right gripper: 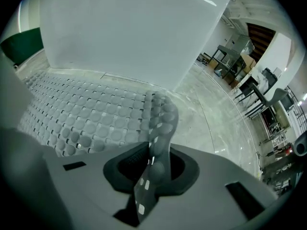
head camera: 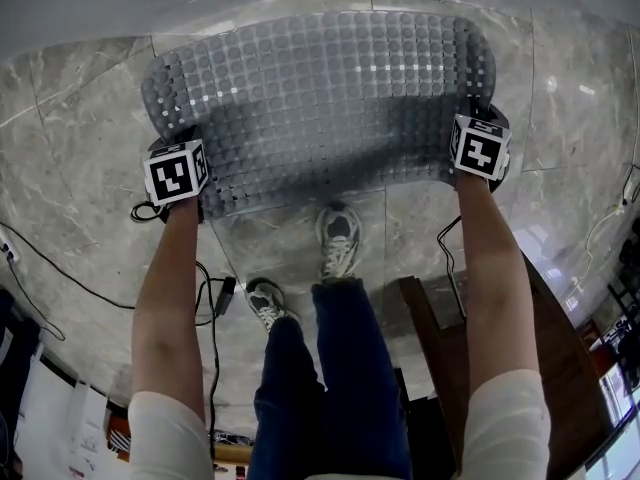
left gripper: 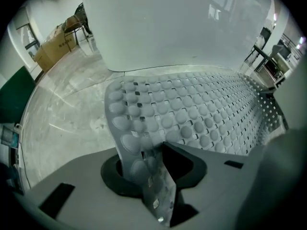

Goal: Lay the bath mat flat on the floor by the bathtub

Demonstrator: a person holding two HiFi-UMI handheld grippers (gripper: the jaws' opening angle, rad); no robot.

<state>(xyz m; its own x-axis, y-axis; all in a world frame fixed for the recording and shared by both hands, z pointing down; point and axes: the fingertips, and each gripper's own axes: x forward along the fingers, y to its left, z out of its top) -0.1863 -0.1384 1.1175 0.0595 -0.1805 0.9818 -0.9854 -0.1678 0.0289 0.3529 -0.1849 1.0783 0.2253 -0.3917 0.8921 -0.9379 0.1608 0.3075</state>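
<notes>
At the left tool [left gripper: 158, 181], jaws a little apart, with the near left corner of the bath mat [head camera: 320, 108] folded between them and a dark gap showing beside the fold. At the right tool [right gripper: 151, 176], jaws together, pinching the near right corner, which curls up out of the grip.

From both corners outward, studded grey sheet spread wide across the upper centre of the head view. Far long edge along the foot of the white bathtub [left gripper: 177, 23], seemingly touching it in the left tool's view. Near long edge sagging between the two tools, shadowed underneath. Short left edge rounded, slightly bowed. Short right edge just beyond the right tool.

Bare marble floor [head camera: 80, 118] open to the left of the mat and again to the right, up to the frame's edges. Less room on the near side: forward shoe [head camera: 338, 238] just below the near edge at centre, second shoe [head camera: 265, 303] further back. Black cables [head camera: 60, 268] trailing across the lower left, one loop close under the left tool. Dark brown wooden piece [head camera: 440, 338] at the lower right, under the right forearm.
</notes>
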